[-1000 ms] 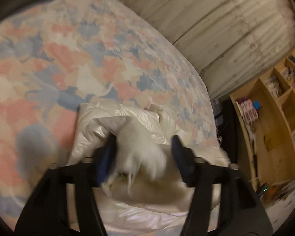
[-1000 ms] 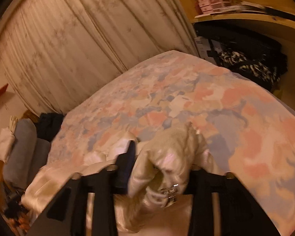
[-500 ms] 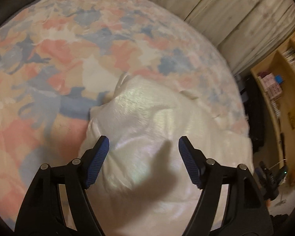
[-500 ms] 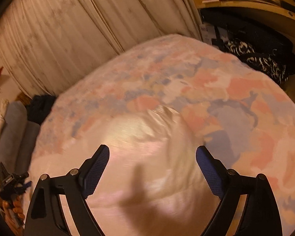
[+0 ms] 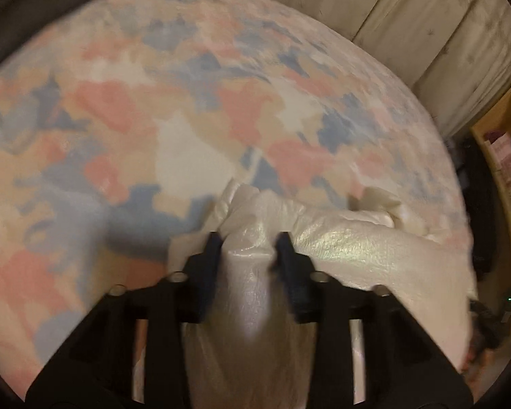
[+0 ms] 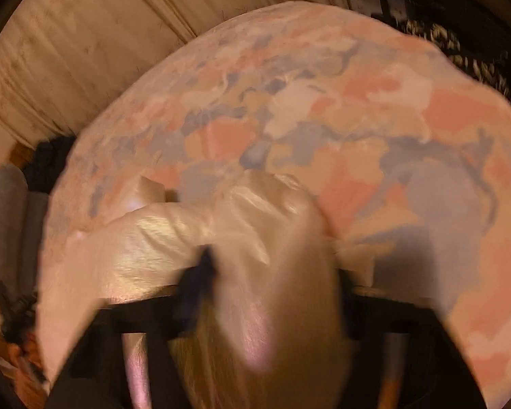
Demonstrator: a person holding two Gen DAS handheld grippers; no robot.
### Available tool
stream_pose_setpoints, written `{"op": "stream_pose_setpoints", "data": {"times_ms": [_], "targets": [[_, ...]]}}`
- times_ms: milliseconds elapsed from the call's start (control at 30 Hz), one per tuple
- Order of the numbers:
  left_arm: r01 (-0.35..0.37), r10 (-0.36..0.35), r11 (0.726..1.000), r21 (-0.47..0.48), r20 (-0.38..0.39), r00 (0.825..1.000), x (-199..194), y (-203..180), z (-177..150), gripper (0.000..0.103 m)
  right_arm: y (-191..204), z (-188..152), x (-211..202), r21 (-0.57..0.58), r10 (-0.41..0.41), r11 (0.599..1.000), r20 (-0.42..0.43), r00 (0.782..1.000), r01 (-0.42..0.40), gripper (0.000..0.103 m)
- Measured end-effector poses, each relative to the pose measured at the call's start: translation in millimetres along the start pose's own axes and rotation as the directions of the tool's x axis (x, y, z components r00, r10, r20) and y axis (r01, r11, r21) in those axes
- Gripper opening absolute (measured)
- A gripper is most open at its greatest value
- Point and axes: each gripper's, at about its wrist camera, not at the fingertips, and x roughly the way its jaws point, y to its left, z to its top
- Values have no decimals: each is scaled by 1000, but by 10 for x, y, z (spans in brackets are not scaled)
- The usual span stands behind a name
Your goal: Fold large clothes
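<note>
Nearest, at 6 o'clock in each wrist view, the left gripper (image 5: pixel 248 248) has its jaws clamped on a bunched ridge of the one cream garment (image 5: pixel 357 242). The right gripper (image 6: pixel 272 269) seems clamped on another bunch of it, though blur hides one jaw. The garment lies on the near part of the bed (image 5: pixel 153 109), between the two grippers, and looks puffy, light and glossy, so probably slippery. A deep pinch at a seam or hem should hold better than a shallow one. Beyond, toward 12 o'clock, hang pale curtains (image 5: pixel 426 17); one wooden shelf unit (image 5: pixel 504 150) stands at 3 o'clock.
</note>
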Motion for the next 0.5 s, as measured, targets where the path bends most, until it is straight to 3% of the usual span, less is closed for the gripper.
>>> {"op": "stream_pose_setpoints", "data": {"times_ms": [100,267,400,500], "targets": [[-115,107,990,84,92,990,-34,-219,-23,16,105,43,-58,-27,-100,994,121,988,104,20],[-339,321,935,104,155,934,280,-398,-115,16,46,-4,331,24,-277,961,88,957,276,18],[-426,400,894,136,182,898,472,-476,-183,16,70,-17,567,11,-314,949,82,946,314,18],[-431,404,891,140,187,896,513,-475,-198,16,74,-18,643,2,-321,947,80,944,322,19]]}}
